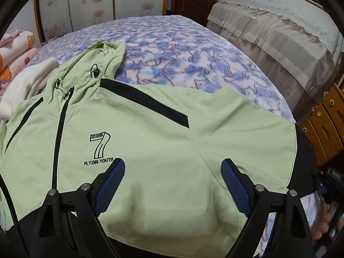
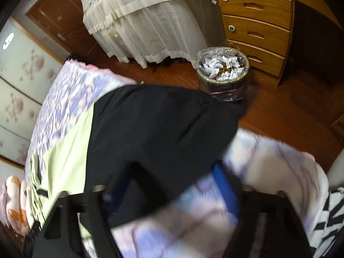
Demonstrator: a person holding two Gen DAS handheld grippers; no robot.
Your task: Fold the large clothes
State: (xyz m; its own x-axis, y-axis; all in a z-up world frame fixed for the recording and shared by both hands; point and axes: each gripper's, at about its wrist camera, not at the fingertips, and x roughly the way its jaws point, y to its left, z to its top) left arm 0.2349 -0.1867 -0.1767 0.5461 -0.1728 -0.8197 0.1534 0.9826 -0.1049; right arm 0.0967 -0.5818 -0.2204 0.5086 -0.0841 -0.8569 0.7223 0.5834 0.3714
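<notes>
Left gripper (image 1: 173, 185) hovering wide open over green jacket (image 1: 150, 150), lower centre, lying front-up across bed (image 1: 172, 49), likely for folding. Right gripper (image 2: 172, 195) at jacket's black sleeve (image 2: 154, 129), frame centre; blur hiding grip state.

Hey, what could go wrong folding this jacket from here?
1. The black sleeve hangs over the bed edge above the bin; it may slide off or drag the jacket.
2. The left gripper is open above the jacket, holding nothing, so the cloth could shift.
3. The right view is blurred; the right gripper may miss its grasp.
</notes>
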